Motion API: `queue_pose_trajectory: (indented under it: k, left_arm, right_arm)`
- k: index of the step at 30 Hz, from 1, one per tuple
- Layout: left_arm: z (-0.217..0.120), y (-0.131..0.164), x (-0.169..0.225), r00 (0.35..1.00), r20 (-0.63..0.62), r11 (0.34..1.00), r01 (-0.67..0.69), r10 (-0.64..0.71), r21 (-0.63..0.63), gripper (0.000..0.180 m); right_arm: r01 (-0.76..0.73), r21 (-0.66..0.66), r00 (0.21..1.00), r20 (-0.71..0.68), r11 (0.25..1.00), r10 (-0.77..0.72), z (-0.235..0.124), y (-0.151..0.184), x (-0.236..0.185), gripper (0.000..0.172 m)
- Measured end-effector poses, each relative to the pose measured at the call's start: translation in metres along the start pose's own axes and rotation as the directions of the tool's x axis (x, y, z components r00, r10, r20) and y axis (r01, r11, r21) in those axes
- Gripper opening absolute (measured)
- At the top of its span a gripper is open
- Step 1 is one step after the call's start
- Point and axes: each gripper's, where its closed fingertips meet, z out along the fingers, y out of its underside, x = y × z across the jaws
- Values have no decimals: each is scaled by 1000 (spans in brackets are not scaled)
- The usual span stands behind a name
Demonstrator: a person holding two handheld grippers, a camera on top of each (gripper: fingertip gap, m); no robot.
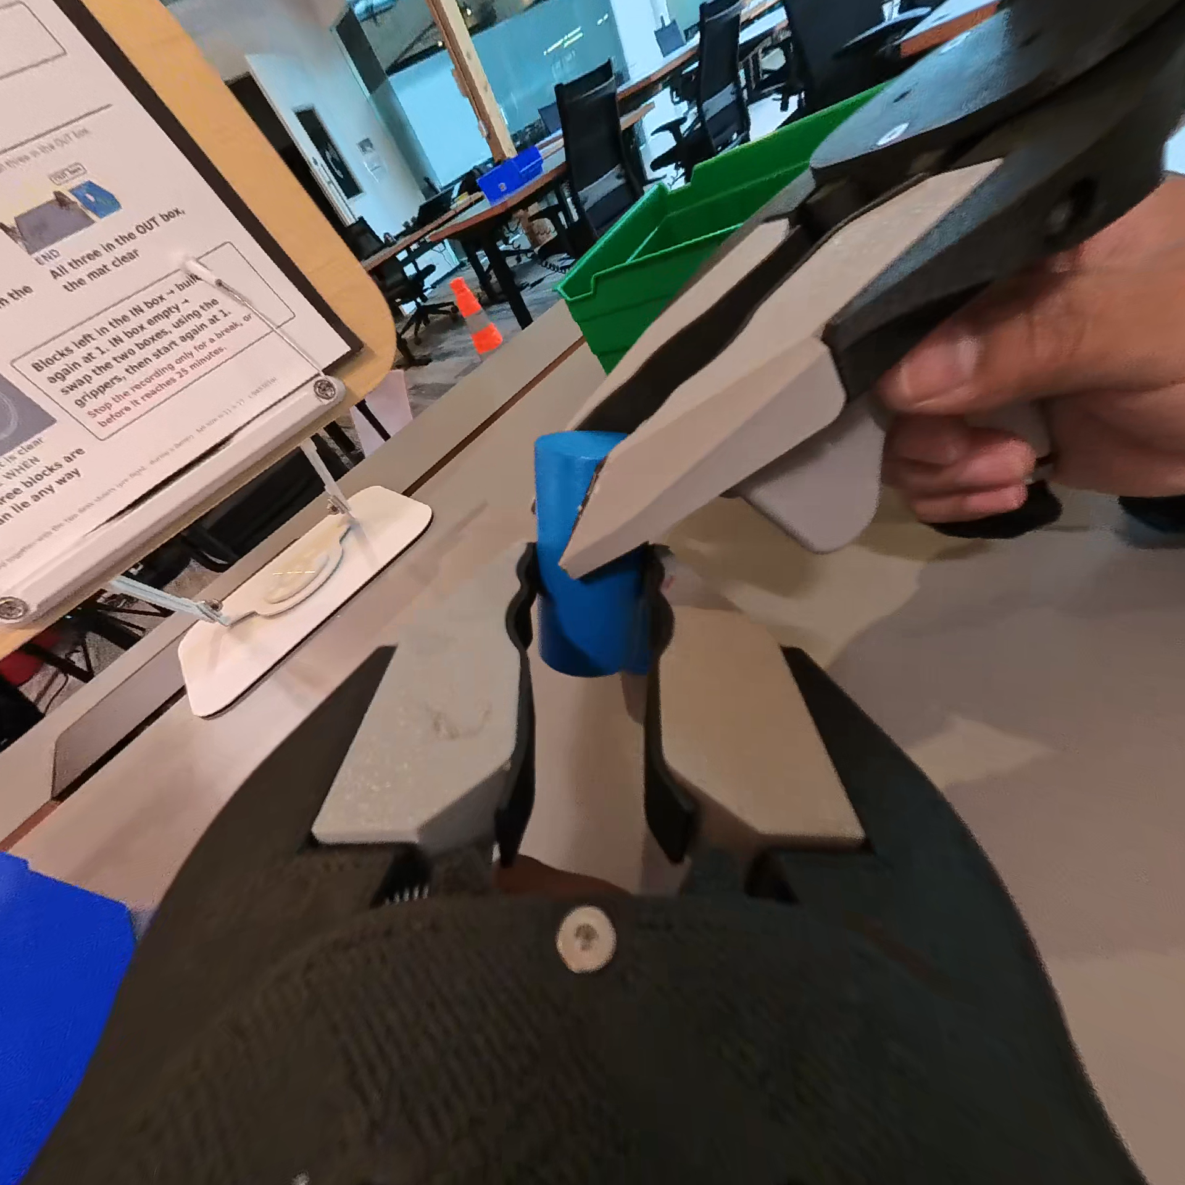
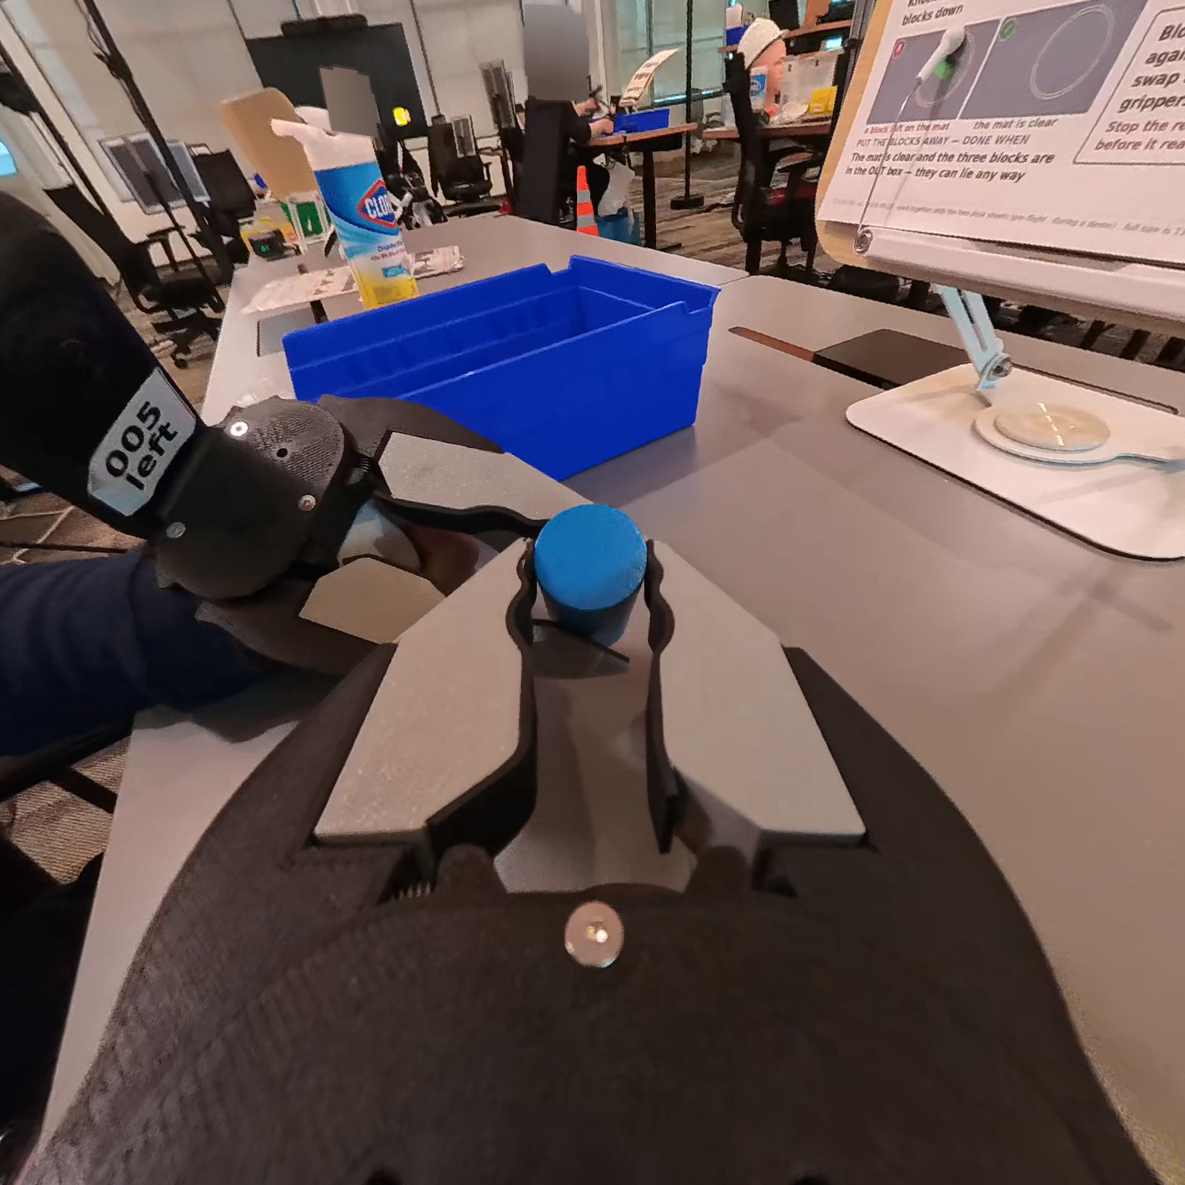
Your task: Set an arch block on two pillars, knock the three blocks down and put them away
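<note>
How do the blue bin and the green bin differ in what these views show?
The blue bin shows whole, with nothing visible in the part of its inside that shows; the green bin is partly hidden behind the right gripper, its contents unseen. The blue bin sits on the left side near a wipes canister; the green bin sits on the right. Both are open-topped plastic bins on the grey table.

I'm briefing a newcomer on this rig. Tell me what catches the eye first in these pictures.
First, the blue cylinder block, upright above the grey table, clamped by both the left gripper and the right gripper at once. Next, the blue bin behind it, then the green bin at the far right.
</note>
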Motion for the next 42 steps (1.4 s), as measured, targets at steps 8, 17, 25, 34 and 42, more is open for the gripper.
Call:
queue_pose_trajectory:
  k: [8,17,25,34,42]
  left_arm:
    - [2,6,2,1000,-9,999,-21,21,-29,31]
    - [2,10,-1,993,-74,995,89,-92,-54,30]
    - [1,21,-18,951,-120,959,279,-284,-55,31]
    - [-1,11,-1,970,-167,984,176,-175,-10,31]
    - [-1,12,3,977,-157,989,145,-146,-20,31]
  right_arm:
    - [23,-56,999,-25,998,-25,6,10,1,31]
    - [21,-21,998,-51,1000,-22,4,5,5,30]
    - [-14,29,997,-74,999,17,-5,-3,14,33]
    - [-92,22,996,16,996,92,-1,0,6,34]
    - [-46,-27,999,14,999,47,5,8,1,29]
